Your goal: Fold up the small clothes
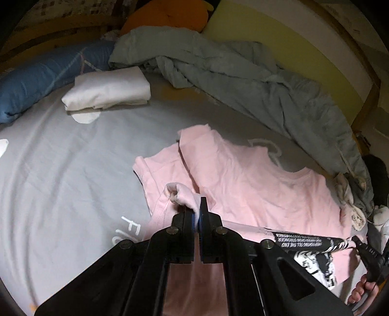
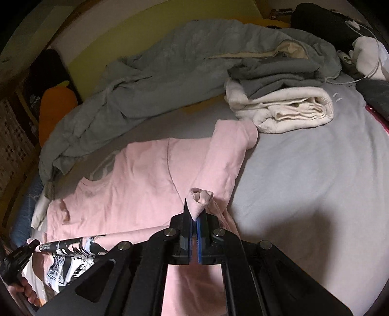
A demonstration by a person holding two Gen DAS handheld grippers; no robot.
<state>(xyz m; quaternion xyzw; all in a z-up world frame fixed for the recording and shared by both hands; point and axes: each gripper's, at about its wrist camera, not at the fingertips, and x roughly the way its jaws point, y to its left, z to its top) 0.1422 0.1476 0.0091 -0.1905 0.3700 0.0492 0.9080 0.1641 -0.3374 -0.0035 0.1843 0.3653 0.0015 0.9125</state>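
Note:
A pink T-shirt [image 1: 255,184] lies back side up on the grey bed sheet [image 1: 60,170], its sleeves folded in; a black-and-white print shows on the lifted hem. My left gripper [image 1: 197,209] is shut on a bunched corner of the shirt's hem. My right gripper [image 2: 195,214] is shut on the other hem corner of the pink shirt [image 2: 136,184]. Both corners are lifted off the sheet. The right gripper also shows at the right edge of the left wrist view [image 1: 364,248], and the left gripper at the left edge of the right wrist view [image 2: 22,252].
A folded white garment [image 1: 109,90] lies at the back left beside a blue pillow [image 1: 43,77]. A rumpled grey-green blanket [image 2: 145,73] runs along the far side. A stack of folded cream and grey clothes [image 2: 279,104] sits at the right. An orange cushion [image 1: 167,17] lies behind.

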